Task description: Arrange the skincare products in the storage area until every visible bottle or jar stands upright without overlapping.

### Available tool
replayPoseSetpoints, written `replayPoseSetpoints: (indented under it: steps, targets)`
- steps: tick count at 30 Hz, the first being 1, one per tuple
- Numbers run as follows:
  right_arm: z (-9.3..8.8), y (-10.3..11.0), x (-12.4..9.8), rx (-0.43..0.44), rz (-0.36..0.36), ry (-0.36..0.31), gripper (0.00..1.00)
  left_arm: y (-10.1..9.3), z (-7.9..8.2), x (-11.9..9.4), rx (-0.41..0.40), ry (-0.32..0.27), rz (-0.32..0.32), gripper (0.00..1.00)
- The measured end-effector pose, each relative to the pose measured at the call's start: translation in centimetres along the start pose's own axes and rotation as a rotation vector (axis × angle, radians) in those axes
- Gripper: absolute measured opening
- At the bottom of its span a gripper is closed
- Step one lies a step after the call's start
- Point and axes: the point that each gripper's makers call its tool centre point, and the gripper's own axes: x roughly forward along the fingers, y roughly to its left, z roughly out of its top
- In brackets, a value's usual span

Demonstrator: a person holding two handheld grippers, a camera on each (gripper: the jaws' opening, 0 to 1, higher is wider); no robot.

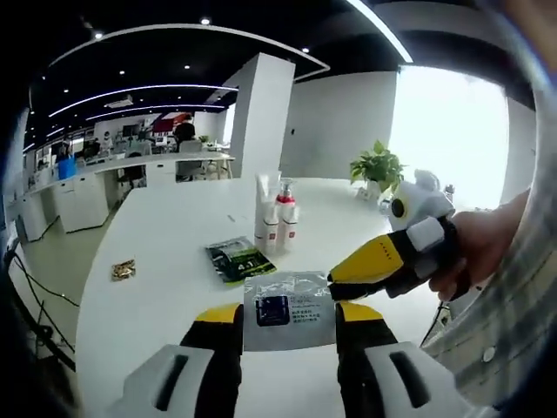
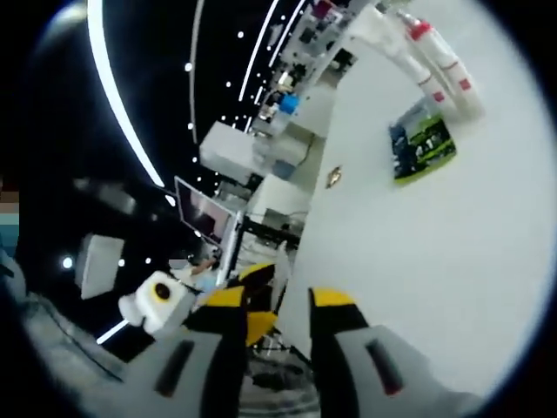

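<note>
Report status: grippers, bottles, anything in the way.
Left gripper open over a silver sachet. Right gripper at the sachet's edge, jaws near shut, nothing held. Bottles upright, clustered mid-table. Green packet lies flat in front of them.

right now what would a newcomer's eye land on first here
The silvery sachet lying flat on the white table, just ahead of the left tool, with the yellow-tipped right tool reaching in beside it. Farther back, a cluster of upright bottles stands next to a green packet.
</note>
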Motion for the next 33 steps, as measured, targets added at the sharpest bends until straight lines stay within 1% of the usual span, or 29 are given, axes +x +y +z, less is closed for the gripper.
replayPoseSetpoints:
  steps: [3, 6, 7, 9, 10, 11, 12, 13, 14, 16, 17, 18, 19, 21, 22, 23, 24, 25, 26, 27, 28, 29, 30, 31, 32, 33]
  targets:
    - [-0.3, 0.2, 0.0, 0.023, 0.009, 0.007, 0.20, -1.1, 0.3, 0.0, 0.048, 0.010, -0.030, 0.43]
    - [-0.3, 0.3, 0.0, 0.036, 0.014, 0.005, 0.16, -2.5, 0.2, 0.0, 0.103, 0.025, -0.075, 0.43]
    - [-0.3, 0.3, -0.1, 0.038, 0.015, 0.005, 0.14, -2.8, 0.2, 0.1, 0.123, 0.027, -0.086, 0.43]
    - [-0.3, 0.2, -0.2, 0.041, 0.010, 0.007, 0.03, -3.2, 0.1, 0.1, 0.136, 0.032, -0.097, 0.43]
    - [-0.3, 0.2, -0.3, 0.043, 0.012, 0.006, 0.01, -3.3, 0.0, 0.1, 0.140, 0.038, -0.105, 0.35]
    - [-0.2, 0.2, -0.3, 0.033, 0.010, -0.001, 0.01, -3.4, 0.0, 0.0, 0.144, 0.037, -0.119, 0.25]
    - [-0.2, 0.2, -0.4, 0.030, 0.005, 0.001, 0.01, -3.5, -0.1, -0.1, 0.143, 0.039, -0.134, 0.19]
    - [-0.2, 0.2, -0.5, 0.029, 0.008, 0.007, 0.01, -3.4, -0.2, -0.1, 0.129, 0.037, -0.131, 0.22]
    - [-0.1, 0.3, -0.8, 0.029, 0.017, 0.008, 0.01, -3.3, -0.2, -0.1, 0.098, 0.034, -0.125, 0.26]
    - [0.2, 0.5, -1.2, 0.015, 0.030, 0.004, 0.01, -2.7, -0.1, -0.3, 0.011, 0.005, -0.108, 0.37]
    - [0.3, 0.5, -1.4, 0.011, 0.028, 0.005, 0.01, -2.7, -0.1, -0.4, -0.010, -0.005, -0.112, 0.38]
    - [0.4, 0.6, -1.6, 0.009, 0.035, 0.008, 0.00, -2.5, -0.1, -0.5, -0.054, -0.013, -0.118, 0.38]
    - [0.4, 0.9, -1.9, 0.008, 0.053, 0.014, 0.00, -2.6, -0.1, -0.7, -0.130, -0.032, -0.139, 0.38]
    - [0.4, 1.4, -2.1, 0.012, 0.075, 0.019, 0.00, -2.7, 0.1, -0.8, -0.245, -0.065, -0.171, 0.38]
    - [0.3, 1.7, -2.3, 0.015, 0.093, 0.028, 0.00, -2.9, 0.1, -0.9, -0.291, -0.076, -0.204, 0.38]
    - [0.1, 2.1, -2.5, 0.020, 0.118, 0.041, 0.00, -3.4, 0.1, -0.9, -0.379, -0.085, -0.244, 0.38]
    - [0.1, 2.3, -2.6, 0.027, 0.135, 0.046, 0.00, -3.5, 0.1, -1.0, -0.397, -0.082, -0.258, 0.38]
    - [0.0, 2.5, -2.6, 0.034, 0.149, 0.053, 0.00, -4.0, 0.1, -1.0, -0.421, -0.080, -0.300, 0.38]
    - [-0.2, 2.7, -2.7, 0.038, 0.161, 0.061, 0.00, -4.1, 0.1, -0.9, -0.429, -0.084, -0.307, 0.38]
    - [-0.4, 3.0, -2.7, 0.051, 0.178, 0.074, 0.00, -4.4, 0.6, -0.9, -0.510, -0.108, -0.341, 0.38]
    - [-0.4, 3.1, -2.7, 0.051, 0.181, 0.073, 0.00, -4.7, 0.8, -1.0, -0.547, -0.115, -0.366, 0.37]
    - [-0.4, 3.2, -2.7, 0.049, 0.183, 0.071, 0.00, -4.8, 1.1, -1.0, -0.587, -0.127, -0.382, 0.33]
    - [-0.4, 3.4, -2.8, 0.049, 0.186, 0.072, 0.00, -4.7, 1.4, -1.1, -0.616, -0.145, -0.394, 0.25]
    - [-0.4, 3.4, -2.9, 0.046, 0.185, 0.067, 0.00, -4.7, 1.5, -1.1, -0.632, -0.150, -0.402, 0.21]
    - [-0.2, 3.4, -3.0, 0.044, 0.183, 0.056, 0.00, -4.0, 1.5, -1.0, -0.653, -0.159, -0.366, 0.19]
    - [-0.2, 3.2, -3.0, 0.036, 0.175, 0.054, 0.00, -4.0, 1.6, -1.1, -0.694, -0.160, -0.381, 0.16]
